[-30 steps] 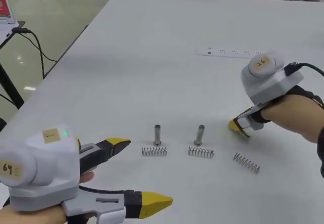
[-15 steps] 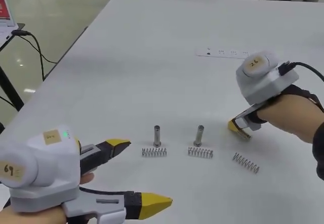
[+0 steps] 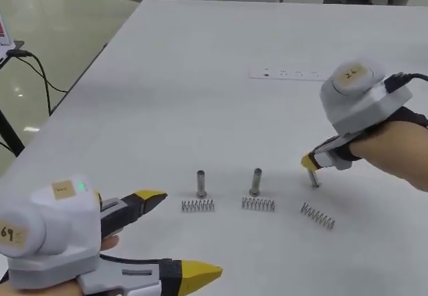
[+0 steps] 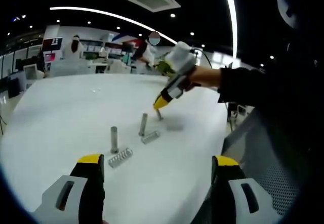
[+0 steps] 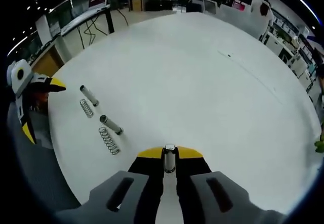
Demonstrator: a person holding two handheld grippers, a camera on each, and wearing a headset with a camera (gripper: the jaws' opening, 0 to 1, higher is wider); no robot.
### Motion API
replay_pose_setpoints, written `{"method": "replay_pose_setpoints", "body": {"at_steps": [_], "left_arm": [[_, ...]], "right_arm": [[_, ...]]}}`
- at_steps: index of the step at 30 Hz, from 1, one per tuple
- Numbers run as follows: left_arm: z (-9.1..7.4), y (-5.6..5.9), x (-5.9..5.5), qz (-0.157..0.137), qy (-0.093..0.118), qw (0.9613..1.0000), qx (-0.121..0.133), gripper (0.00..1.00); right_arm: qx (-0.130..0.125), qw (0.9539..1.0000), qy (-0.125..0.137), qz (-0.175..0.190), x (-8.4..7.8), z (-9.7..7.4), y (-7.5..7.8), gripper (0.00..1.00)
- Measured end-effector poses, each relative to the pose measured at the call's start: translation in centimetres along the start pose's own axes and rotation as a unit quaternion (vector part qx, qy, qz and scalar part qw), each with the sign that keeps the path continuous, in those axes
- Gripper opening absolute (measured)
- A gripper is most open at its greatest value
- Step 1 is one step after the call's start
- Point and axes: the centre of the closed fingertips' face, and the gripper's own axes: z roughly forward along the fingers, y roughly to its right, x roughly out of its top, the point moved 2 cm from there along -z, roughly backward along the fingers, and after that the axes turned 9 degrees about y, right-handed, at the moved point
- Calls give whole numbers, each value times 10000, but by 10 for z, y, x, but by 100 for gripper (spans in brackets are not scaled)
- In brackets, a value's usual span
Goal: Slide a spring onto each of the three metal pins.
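Nearest the person, the left gripper (image 3: 177, 234) is hovering low over the near edge of the white desk (image 3: 200, 109). Its yellow-tipped jaws are standing wide apart and holding nothing. Just beyond it, three springs are lying on their sides in a row: the left spring (image 3: 198, 206), the middle spring (image 3: 258, 204) and, slightly skewed, the right spring (image 3: 317, 216). Right behind the first two, the left pin (image 3: 201, 184) and the middle pin (image 3: 256, 182) are standing upright on the desk. Each is near its spring but not touching it. Further right, the right gripper (image 3: 311, 166) is pinching the third pin (image 3: 314, 179) near its top, and the right gripper view shows the jaws closed tight on it. That pin is pointing down just behind the right spring, and I cannot tell whether its foot is touching the desk. Far back, a white power strip (image 3: 284, 74) is lying flat on the desk.
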Motion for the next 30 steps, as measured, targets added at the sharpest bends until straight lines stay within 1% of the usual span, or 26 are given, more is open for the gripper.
{"method": "replay_pose_setpoints", "body": {"at_steps": [12,18,23,30], "left_arm": [[0,1,-2,11,-64,10000,-37,84],[0,0,-3,14,-69,10000,-38,84],[0,0,-3,9,-62,10000,-25,84],[0,0,-3,17,-74,10000,-19,84]], "right_arm": [[56,9997,183,119,-7,-11,-7,5],[77,9994,314,78,-7,-11,-11,5],[97,9992,370,89,-8,-11,-13,5],[120,9988,452,144,-10,-12,-12,5]]}}
